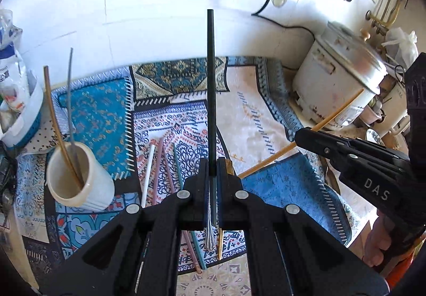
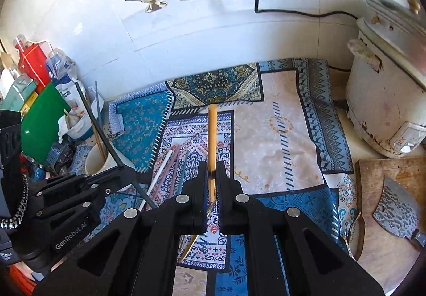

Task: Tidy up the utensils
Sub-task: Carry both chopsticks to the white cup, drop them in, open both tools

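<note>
Cup (image 1: 80, 179) left of loose chopsticks (image 1: 159, 163) (on cloth (image 1: 266, 115)), cooker (image 1: 338, 83) right

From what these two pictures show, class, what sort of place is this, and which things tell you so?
Most likely a home kitchen counter: a worn white rice cooker, a patterned steel cleaver on a wooden chopping board, and a white ceramic utensil cup.

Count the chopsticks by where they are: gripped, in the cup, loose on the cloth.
Gripped: 2, black chopstick in the left gripper, bamboo chopstick in the right gripper
In the white cup: 2, tan chopstick, grey chopstick
Loose on the cloth: 4, white chopstick, two pink chopsticks, teal chopstick
Total: 8
</note>
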`<state>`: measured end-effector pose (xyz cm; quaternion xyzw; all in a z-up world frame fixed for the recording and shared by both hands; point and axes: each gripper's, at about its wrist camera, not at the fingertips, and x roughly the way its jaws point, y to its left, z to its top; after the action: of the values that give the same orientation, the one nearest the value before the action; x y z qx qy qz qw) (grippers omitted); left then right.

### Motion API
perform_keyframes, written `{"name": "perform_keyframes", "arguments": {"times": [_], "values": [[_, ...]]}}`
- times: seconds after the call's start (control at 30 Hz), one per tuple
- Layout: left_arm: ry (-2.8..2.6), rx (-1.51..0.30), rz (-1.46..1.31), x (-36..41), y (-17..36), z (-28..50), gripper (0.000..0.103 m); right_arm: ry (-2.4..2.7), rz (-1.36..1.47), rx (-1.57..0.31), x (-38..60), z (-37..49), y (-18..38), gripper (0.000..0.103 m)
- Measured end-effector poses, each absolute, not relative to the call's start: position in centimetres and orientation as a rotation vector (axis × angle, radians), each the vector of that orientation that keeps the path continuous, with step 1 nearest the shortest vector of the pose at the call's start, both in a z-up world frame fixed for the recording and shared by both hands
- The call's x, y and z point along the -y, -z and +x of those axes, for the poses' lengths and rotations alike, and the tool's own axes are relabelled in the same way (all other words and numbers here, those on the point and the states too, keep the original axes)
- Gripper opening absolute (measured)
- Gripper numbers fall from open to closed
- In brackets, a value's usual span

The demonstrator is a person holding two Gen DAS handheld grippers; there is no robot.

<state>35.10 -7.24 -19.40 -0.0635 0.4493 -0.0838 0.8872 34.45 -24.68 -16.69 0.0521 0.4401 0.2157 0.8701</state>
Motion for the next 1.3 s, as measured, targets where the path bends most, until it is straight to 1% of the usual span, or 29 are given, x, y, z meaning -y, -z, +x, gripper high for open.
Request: {"name": "perform_keyframes", "arguments": {"times": [0.27, 0.73, 1.0, 1.3], "values": [[0.131, -0.847, -0.153, 4.4, 16.0, 33.9, 0.003, -0.481, 0.082, -0.852, 22.6, 34.0, 13.8, 0.005], [0.026, -0.738, -0.182, -3.9, 11.5, 32.4, 0.003, -0.596, 0.037, -0.738, 14.8, 32.9, 8.7, 0.005], [-0.01, -0.725, -0.186, -8.5, 11.4, 33.0, 0.003, -0.648, 0.024, -0.727, 10.0, 33.0, 8.0, 0.005], [-0.012, -0.797, -0.203, -12.2, 14.5, 34.5, 0.003, -0.675, -0.009, -0.785, 4.8, 33.8, 9.8, 0.005]]}}
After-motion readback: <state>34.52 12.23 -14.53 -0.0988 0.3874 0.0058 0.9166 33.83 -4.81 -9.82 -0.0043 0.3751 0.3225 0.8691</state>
